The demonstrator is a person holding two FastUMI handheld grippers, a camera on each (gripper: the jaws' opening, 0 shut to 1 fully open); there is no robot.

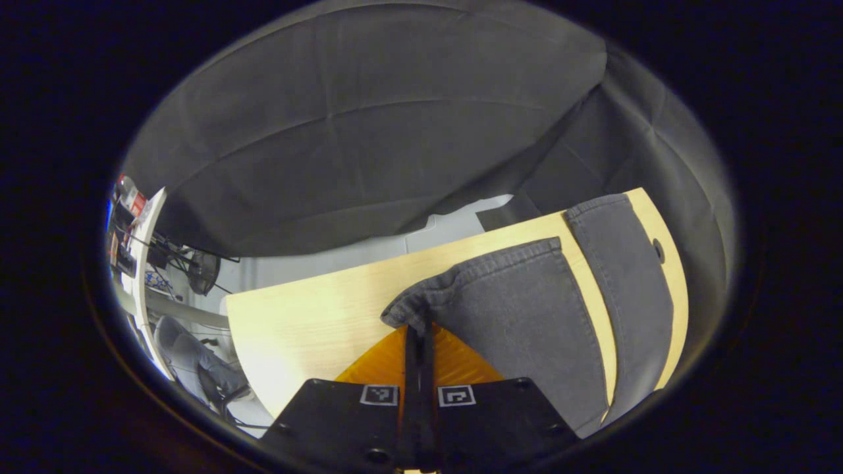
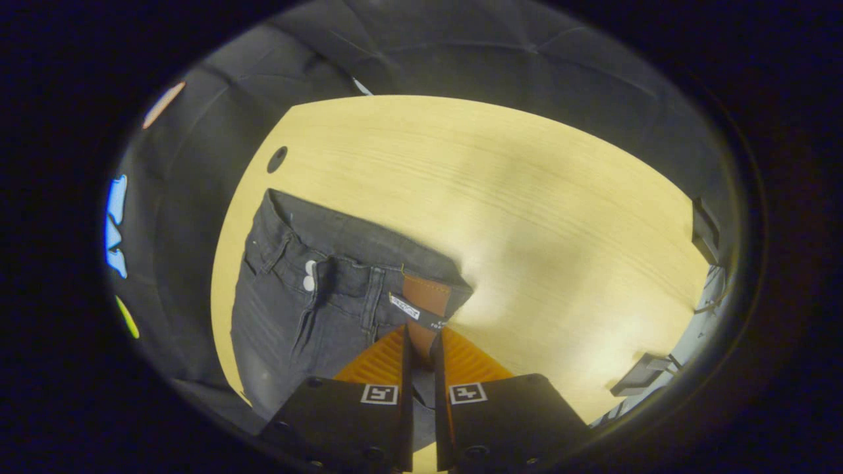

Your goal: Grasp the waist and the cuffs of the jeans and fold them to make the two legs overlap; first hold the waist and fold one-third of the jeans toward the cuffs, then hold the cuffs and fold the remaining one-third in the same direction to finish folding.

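A: Where do the jeans (image 2: 309,296) lie?

B: They lie flat on the light wooden table (image 2: 527,197), dark grey, front side up. In the right gripper view the waist end (image 2: 355,263) points toward the table's middle, with a pale button at the fly and a brown leather patch (image 2: 427,296) on the inside of the waistband. The left side of the garment runs close along the table's edge, near a round cable hole (image 2: 277,158).

A: And the legs?

B: In the left gripper view the two legs lie apart, with a strip of bare tabletop (image 1: 316,309) between them. The far cuff (image 1: 596,205) reaches almost to the table's edge, beside another round hole (image 1: 658,250). The near cuff (image 1: 474,263) is bunched up at one corner.

A: What about the tongs?

B: The left gripper (image 1: 419,329) has its fingers drawn narrow together, pinching that bunched corner of the near cuff. The right gripper (image 2: 421,342) is likewise narrow, both fingers clamped on the waistband just under the leather patch.

A: Anything around the table?

B: Grey cloth (image 1: 369,131) hangs behind it, and past the table's left edge in the left gripper view stands a cluttered shelf (image 1: 135,230).
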